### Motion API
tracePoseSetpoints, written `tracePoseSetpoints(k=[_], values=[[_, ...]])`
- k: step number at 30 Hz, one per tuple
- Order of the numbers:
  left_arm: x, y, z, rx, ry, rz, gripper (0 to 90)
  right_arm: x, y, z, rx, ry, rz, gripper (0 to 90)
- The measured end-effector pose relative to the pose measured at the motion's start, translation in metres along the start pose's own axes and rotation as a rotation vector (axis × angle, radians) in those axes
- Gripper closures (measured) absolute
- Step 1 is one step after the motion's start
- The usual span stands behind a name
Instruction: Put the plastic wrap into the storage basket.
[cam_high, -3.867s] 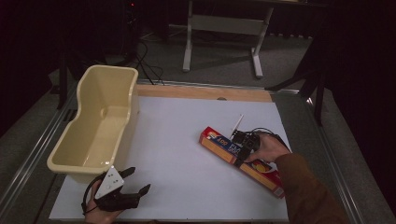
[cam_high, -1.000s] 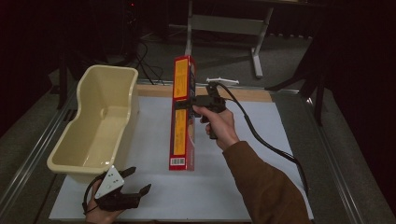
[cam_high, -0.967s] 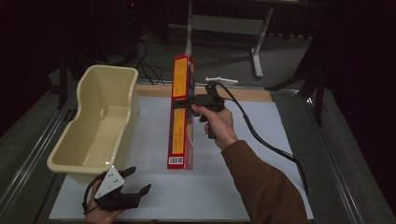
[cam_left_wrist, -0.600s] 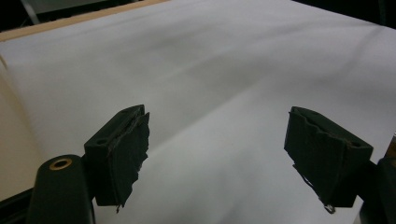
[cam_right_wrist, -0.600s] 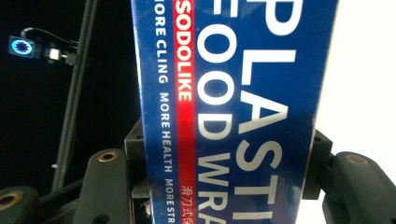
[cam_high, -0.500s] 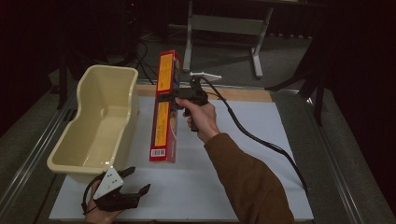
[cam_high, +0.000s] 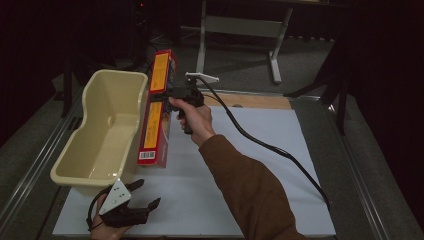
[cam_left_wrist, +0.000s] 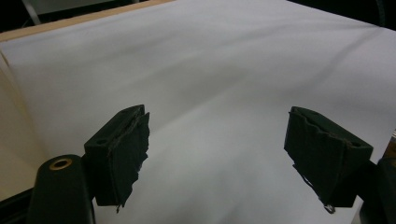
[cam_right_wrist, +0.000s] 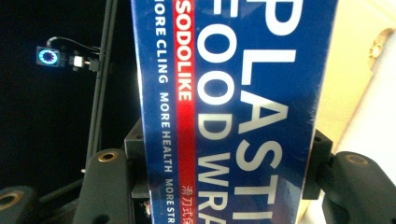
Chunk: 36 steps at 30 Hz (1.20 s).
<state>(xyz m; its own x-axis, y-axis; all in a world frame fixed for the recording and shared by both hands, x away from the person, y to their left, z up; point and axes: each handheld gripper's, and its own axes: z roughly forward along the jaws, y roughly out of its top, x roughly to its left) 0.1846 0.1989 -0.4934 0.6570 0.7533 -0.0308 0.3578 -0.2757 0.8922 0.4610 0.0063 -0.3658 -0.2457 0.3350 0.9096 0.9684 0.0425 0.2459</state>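
Observation:
A long red and orange box of plastic food wrap hangs in the air beside the right wall of the cream tub, held near its middle. My right gripper is shut on it; in the right gripper view the blue face of the box fills the gap between both jaws. My left gripper rests at the near left edge of the white table, jaws wide apart. In the left gripper view its fingers stand open over the bare white sheet.
The cream tub looks empty inside. A black cable trails from the right gripper across the table to the right. A metal stand is on the floor beyond the far edge. A lit device hangs in the dark background.
The right hand has carried the lifted box leftward, from over the table's middle to beside the tub. The left gripper has stayed put.

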Motion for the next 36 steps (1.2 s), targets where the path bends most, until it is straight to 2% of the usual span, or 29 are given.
tracePoseSetpoints(k=[3, 5, 9, 16, 18, 22, 25, 32, 36], values=[[0.000, 0.000, 0.000, -0.004, -0.002, -0.002, 21.7, 0.004, 0.000, 0.010, 0.005, 0.012, 0.012, 40.1], [0.000, 0.000, -0.001, -0.009, -0.003, -0.005, 21.7, 0.009, 0.001, 0.017, 0.002, -0.003, -0.006, 40.0], [0.000, 0.000, -0.002, -0.013, -0.006, -0.003, 21.7, 0.016, 0.002, 0.031, 0.014, 0.026, 0.000, 40.0], [0.000, 0.000, -0.002, -0.019, -0.012, 0.001, 21.6, 0.024, 0.000, 0.056, 0.030, 0.025, -0.015, 40.0], [0.000, 0.000, -0.002, -0.020, -0.014, 0.002, 21.6, 0.023, -0.001, 0.063, 0.027, 0.039, 0.002, 40.0], [0.000, 0.000, -0.003, -0.025, -0.018, -0.001, 21.6, 0.025, -0.005, 0.075, 0.014, 0.038, 0.005, 40.0], [0.000, 0.000, -0.003, -0.024, -0.019, 0.001, 21.6, 0.023, -0.007, 0.081, 0.007, 0.057, 0.038, 39.9], [0.000, 0.000, -0.003, -0.027, -0.016, -0.001, 21.6, 0.016, -0.011, 0.090, -0.009, 0.022, 0.054, 39.8], [0.000, 0.000, -0.004, -0.028, -0.015, 0.000, 21.6, 0.013, -0.013, 0.094, -0.019, 0.019, 0.062, 39.8]])
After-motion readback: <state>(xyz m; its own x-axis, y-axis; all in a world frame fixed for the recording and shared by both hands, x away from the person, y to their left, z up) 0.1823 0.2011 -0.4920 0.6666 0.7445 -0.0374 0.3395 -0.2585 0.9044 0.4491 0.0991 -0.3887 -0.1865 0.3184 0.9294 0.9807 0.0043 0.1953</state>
